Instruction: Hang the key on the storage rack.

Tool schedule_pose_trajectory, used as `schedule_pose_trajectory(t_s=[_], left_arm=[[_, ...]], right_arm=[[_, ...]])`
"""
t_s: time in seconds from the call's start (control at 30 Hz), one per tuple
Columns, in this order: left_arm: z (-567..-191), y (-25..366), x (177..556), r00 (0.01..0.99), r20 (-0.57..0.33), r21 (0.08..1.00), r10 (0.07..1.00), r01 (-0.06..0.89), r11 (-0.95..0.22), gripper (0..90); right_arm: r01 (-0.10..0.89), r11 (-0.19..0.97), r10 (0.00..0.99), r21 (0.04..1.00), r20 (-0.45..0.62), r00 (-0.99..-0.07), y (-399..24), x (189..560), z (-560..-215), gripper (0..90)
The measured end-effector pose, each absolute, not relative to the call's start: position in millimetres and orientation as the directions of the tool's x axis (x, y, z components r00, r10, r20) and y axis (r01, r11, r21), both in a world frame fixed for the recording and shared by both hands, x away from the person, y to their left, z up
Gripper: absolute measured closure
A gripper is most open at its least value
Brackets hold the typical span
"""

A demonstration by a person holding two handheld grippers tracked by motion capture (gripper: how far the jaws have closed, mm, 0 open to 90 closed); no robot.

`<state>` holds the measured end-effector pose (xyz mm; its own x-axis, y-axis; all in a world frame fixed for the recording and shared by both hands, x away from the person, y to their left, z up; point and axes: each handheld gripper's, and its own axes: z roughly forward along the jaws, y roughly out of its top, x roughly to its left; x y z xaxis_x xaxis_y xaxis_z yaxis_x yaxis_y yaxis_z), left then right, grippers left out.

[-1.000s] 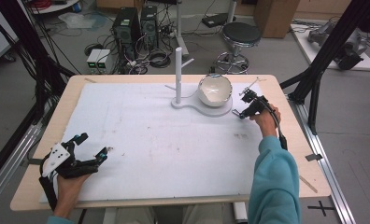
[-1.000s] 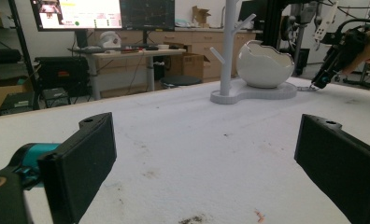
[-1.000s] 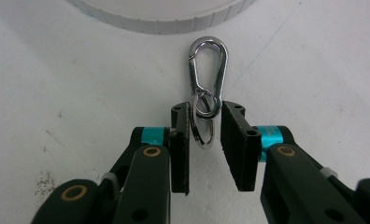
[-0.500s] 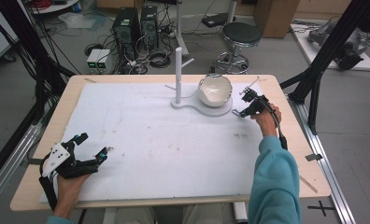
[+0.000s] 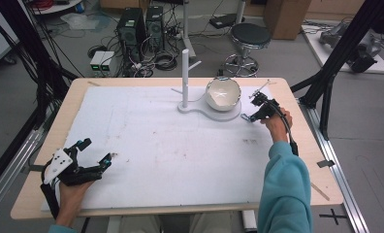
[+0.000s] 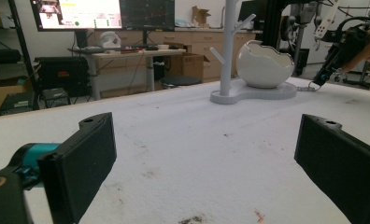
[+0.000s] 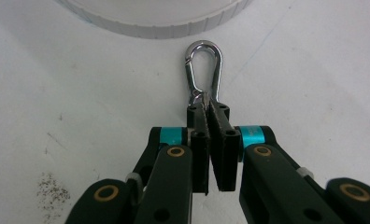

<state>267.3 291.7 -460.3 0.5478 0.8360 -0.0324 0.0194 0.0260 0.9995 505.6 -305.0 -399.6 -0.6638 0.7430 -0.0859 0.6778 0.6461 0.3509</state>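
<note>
My right gripper (image 7: 206, 109) has just closed on the near end of the carabiner (image 7: 204, 70), which points straight ahead toward the stand base (image 7: 155, 21).

**Even room light, soft focus up close**

The high view is evenly lit from above; the white surface (image 5: 170, 145) reads bright without burning out, and shadows under the hands are faint and short. The picture is a little soft, with fine detail smeared. In the left gripper view the near black jaws are blurred and dark, while the bowl (image 6: 261, 64) catches a mild sheen and a monitor (image 6: 80, 13) glows brightly behind. The right gripper view is sharpest: the carabiner (image 7: 204, 72) shows small glints, its shadow thin, and the corners darken slightly.
</note>
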Motion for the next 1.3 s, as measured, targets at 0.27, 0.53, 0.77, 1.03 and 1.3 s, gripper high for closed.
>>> schedule_pose_trajectory(t_s=[0.27,0.53,0.77,1.03,1.3], left_arm=[[-460.3,291.7,267.2,0.548,-0.034,0.999,0.836,0.020,0.027,6.0],[-460.3,291.9,267.3,0.548,-0.033,0.999,0.836,0.020,0.027,6.0],[-460.2,292.4,267.5,0.549,-0.033,0.999,0.835,0.021,0.025,6.0],[-460.2,292.3,267.5,0.548,-0.032,0.999,0.836,0.021,0.025,6.0],[-460.2,292.5,267.7,0.546,-0.039,0.999,0.837,0.025,0.030,6.0]], right_arm=[[0.710,0.609,0.773,0.353,-0.062,-0.631,-305.2,505.2,-399.6,88.7],[0.713,0.602,0.776,0.360,-0.054,-0.628,-306.2,504.4,-397.4,89.3],[0.711,0.531,0.799,0.461,0.006,-0.601,-310.8,498.1,-382.1,89.4],[0.678,0.448,0.803,0.583,0.072,-0.592,-321.9,482.1,-355.9,89.4],[0.601,0.333,0.763,0.727,0.167,-0.625,-330.6,467.2,-328.7,89.3]])
